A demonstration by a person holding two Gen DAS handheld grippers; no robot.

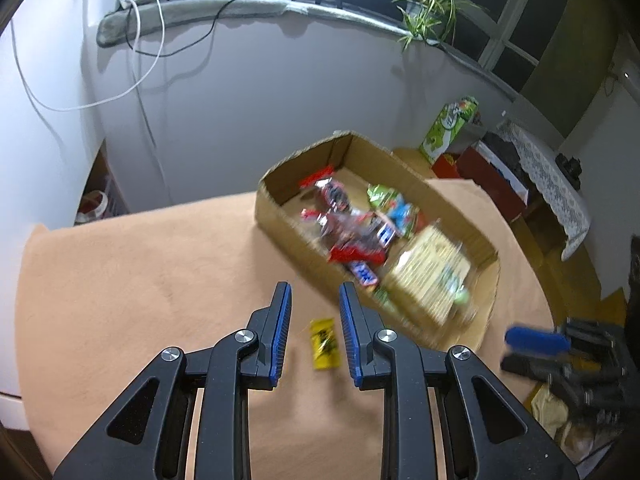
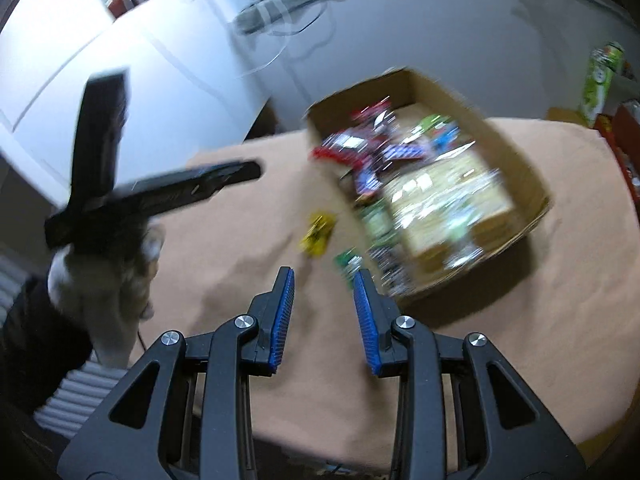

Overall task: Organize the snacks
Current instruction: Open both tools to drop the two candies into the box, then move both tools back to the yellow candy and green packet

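Clearly the yellow packet [image 1: 323,343] lies alone on the tan cloth [image 1: 132,280], just outside the cardboard box [image 1: 404,168] of snacks. From the left gripper [image 1: 314,300] it sits at 6 o'clock, framed between the parted, empty jaws, long axis roughly 12-to-6. The right gripper [image 2: 323,280], also spread and empty, has it farther off at 11 o'clock. The box wall crowds the packet at 2 o'clock; open cloth lies toward 9.

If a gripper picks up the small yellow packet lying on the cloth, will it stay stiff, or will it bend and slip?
The yellow packet looks thin and flat, so it is probably light and may bend rather than stay stiff. Its wrapper seems glossy, so it could slip between the pads. Lying flat on the soft cloth, it will likely slide, not roll, if pushed. The left gripper is open above it.
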